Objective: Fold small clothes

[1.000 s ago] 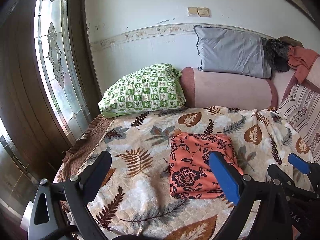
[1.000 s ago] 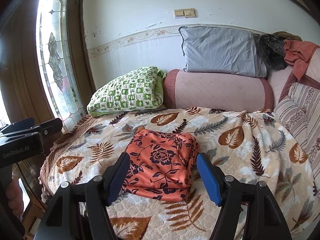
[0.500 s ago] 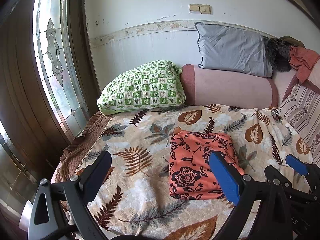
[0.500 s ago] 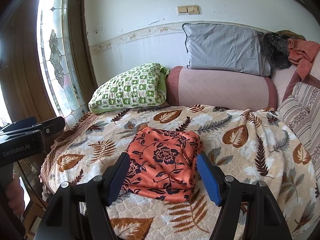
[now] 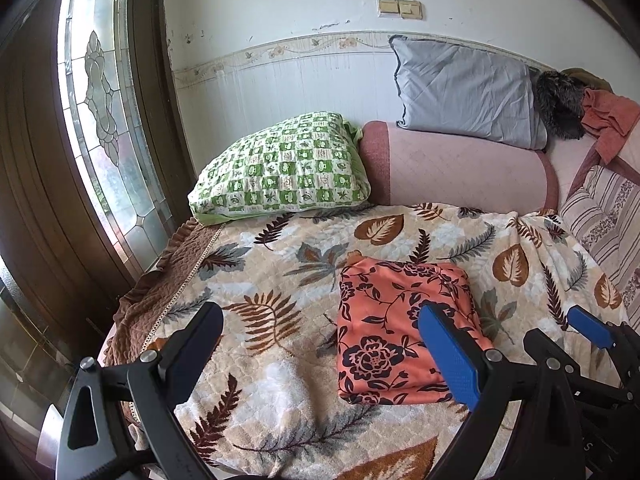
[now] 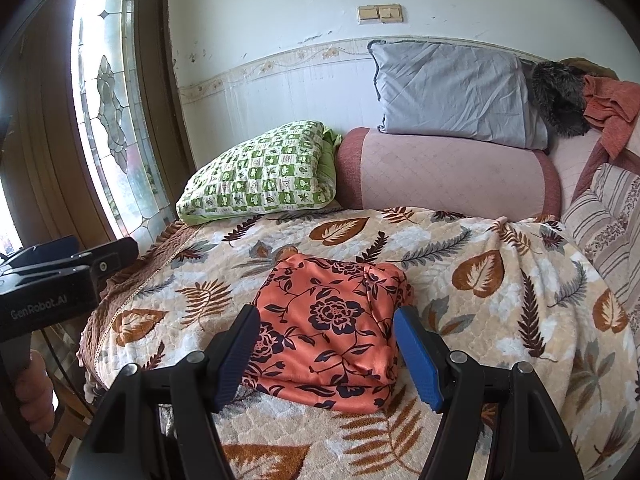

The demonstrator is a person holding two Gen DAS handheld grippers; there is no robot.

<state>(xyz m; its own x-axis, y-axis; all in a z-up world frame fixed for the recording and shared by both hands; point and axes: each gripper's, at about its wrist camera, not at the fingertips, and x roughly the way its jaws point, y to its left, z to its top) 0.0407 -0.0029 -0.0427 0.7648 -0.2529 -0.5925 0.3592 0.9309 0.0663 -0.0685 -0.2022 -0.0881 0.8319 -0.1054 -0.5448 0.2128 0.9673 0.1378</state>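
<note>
A folded orange floral garment [image 5: 400, 328] is found lying flat on a leaf-patterned blanket [image 5: 280, 280] that covers the bed, set toward the near edge and roughly central across it. In the right wrist view the same garment [image 6: 332, 328] is seen as a compact, roughly square bundle with layered edges visible along its near side. The left gripper [image 5: 324, 356] is held above the near part of the blanket with its fingers spread wide apart and nothing between them; its blue-padded finger [image 5: 448, 356] overlaps the garment's right portion in the view, though contact cannot be confirmed. The right gripper [image 6: 326, 356] is held directly before the garment, fingers likewise apart and empty, the bundle framed between them. The left gripper's body is also recorded at the left edge of the right wrist view. At the head of the bed a green checked pillow [image 5: 280, 172] is noted beside a pink bolster [image 5: 460, 168], with a grey pillow [image 5: 464, 92] propped above the bolster against the wall. A leaded glass window [image 5: 100, 100] stands to the left of the bed.
</note>
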